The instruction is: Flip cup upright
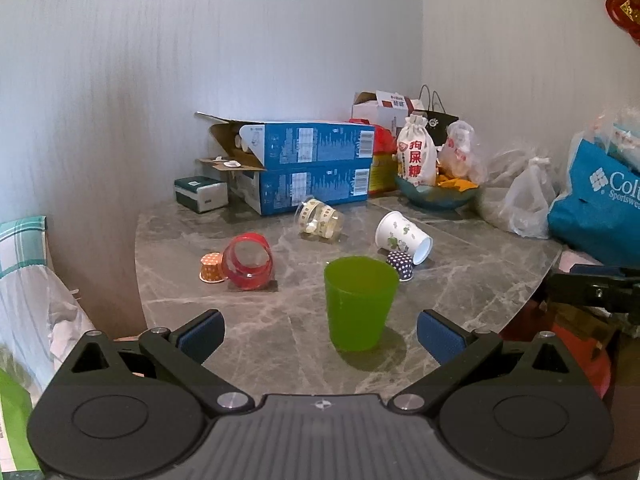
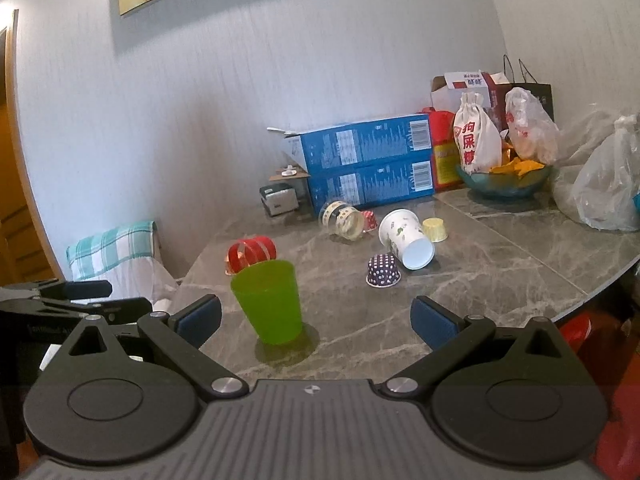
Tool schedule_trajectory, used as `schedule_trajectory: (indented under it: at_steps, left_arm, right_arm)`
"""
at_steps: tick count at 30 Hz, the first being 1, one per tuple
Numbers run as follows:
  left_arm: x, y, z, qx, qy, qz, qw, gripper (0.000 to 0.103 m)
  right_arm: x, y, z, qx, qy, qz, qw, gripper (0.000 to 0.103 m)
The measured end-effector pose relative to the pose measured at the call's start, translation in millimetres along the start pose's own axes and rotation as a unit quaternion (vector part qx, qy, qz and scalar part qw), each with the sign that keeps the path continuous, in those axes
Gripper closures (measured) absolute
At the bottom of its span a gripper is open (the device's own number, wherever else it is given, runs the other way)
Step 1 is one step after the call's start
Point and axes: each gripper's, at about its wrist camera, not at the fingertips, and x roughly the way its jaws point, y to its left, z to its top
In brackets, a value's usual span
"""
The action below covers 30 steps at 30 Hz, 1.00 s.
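A green plastic cup (image 1: 358, 304) stands upright on the grey marble table (image 1: 460, 292), just ahead of my open, empty left gripper (image 1: 320, 334); it also shows in the right wrist view (image 2: 270, 306). My right gripper (image 2: 316, 322) is open and empty, with the green cup just left of its middle. A red clear cup (image 1: 248, 261), a patterned clear cup (image 1: 320, 218) and a white floral paper cup (image 1: 404, 237) lie on their sides farther back. A dotted dark cup (image 1: 400, 265) and an orange dotted cup (image 1: 211, 267) stand mouth down.
Two stacked blue boxes (image 1: 312, 168), a tissue box (image 1: 200, 194), a bowl of snacks with a white pouch (image 1: 436, 192) and plastic bags (image 1: 524, 200) line the table's back. A blue bag (image 1: 596, 204) sits at right. A small yellow cup (image 2: 435, 229) stands behind the white one.
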Motion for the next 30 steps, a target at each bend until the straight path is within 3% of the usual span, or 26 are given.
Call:
schedule_trajectory:
  at_steps: [30]
  left_arm:
    - [15.6, 4.9, -5.4, -0.013, 0.031, 0.005, 0.9994, 0.0]
  right_arm:
    - [4.2, -7.7, -1.8, 0.014, 0.006, 0.011, 1.0, 0.001]
